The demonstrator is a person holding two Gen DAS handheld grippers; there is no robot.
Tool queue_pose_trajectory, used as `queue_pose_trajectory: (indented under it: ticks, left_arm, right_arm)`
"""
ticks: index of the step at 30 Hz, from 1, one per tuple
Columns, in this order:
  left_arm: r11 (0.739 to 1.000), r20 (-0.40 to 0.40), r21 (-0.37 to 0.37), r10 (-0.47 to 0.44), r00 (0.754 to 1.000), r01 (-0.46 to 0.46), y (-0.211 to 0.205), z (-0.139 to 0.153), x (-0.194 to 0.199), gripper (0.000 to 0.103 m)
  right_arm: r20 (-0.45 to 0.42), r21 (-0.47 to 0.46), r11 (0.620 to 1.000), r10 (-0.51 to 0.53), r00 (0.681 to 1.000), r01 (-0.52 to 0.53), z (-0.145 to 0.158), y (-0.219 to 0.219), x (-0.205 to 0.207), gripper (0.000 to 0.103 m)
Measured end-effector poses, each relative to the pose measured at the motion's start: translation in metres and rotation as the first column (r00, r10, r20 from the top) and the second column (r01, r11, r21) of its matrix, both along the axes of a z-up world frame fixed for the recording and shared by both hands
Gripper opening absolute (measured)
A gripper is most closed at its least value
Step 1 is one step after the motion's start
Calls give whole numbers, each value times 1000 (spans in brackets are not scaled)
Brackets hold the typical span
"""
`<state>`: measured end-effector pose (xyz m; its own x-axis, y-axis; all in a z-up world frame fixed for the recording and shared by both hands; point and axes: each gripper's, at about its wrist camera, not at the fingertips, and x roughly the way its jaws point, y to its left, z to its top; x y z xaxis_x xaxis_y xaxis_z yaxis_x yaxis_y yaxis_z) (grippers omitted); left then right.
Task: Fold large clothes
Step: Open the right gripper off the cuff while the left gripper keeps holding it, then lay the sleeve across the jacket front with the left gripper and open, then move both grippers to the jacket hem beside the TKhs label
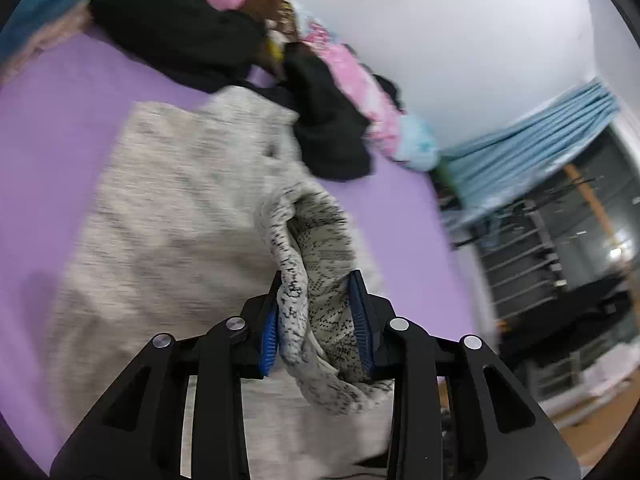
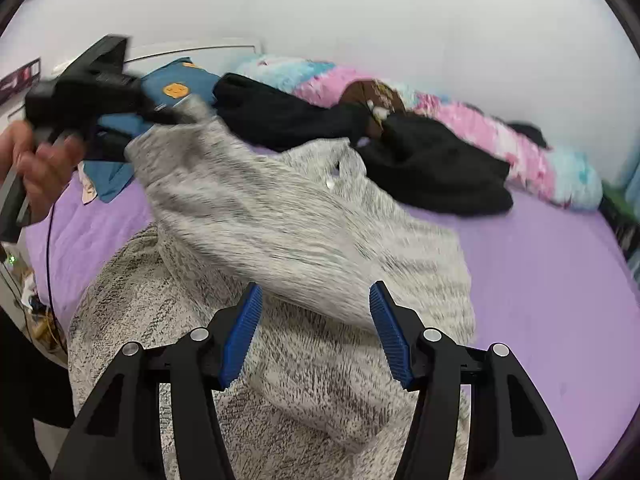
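Note:
A large grey marled knit garment (image 1: 172, 208) lies spread on the purple bed sheet (image 1: 60, 120). My left gripper (image 1: 316, 280) is shut on a bunched edge of it, the cloth squeezed between the blue pads (image 1: 362, 320). In the right wrist view the same garment (image 2: 304, 232) stretches up to the left, where a hand (image 2: 40, 164) holds the left gripper (image 2: 172, 114) lifting one end. My right gripper (image 2: 316, 286) stands open just over the garment, its pads (image 2: 242, 332) pressing on nothing.
Black clothes (image 2: 436, 164) and a pink and blue fluffy blanket (image 2: 520, 148) lie along the white wall. A blue garment (image 2: 180, 84) sits at the bed's far left. A blue curtain (image 1: 532, 136) and a drying rack (image 1: 528, 256) stand beyond the bed's right edge.

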<state>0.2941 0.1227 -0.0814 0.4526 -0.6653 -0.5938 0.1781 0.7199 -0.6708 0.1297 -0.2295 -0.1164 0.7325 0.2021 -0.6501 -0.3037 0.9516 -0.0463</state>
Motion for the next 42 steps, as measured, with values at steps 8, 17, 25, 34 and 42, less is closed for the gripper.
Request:
queue_pose_trajectory:
  ticks: [8, 17, 25, 34, 42]
  left_arm:
    - [972, -43, 226, 78, 996, -66, 39, -44, -5, 9]
    - [945, -114, 326, 27, 993, 11, 2, -66, -9, 16]
    - [889, -61, 458, 20, 998, 10, -30, -65, -17, 66]
    - [775, -15, 632, 16, 1000, -3, -46, -103, -23, 67]
    - [762, 4, 647, -3, 1000, 0, -42, -106, -28, 69]
  right_arm:
    - [-55, 21, 998, -53, 997, 55, -21, -14, 16, 56]
    - [-78, 24, 995, -98, 992, 100, -28, -32, 21, 59]
    - [-90, 56, 991, -114, 989, 119, -29, -49, 23, 68]
    - [-185, 73, 980, -168, 968, 184, -74, -68, 44, 70]
    - [-230, 6, 982, -182, 956, 188, -95, -69, 48, 70]
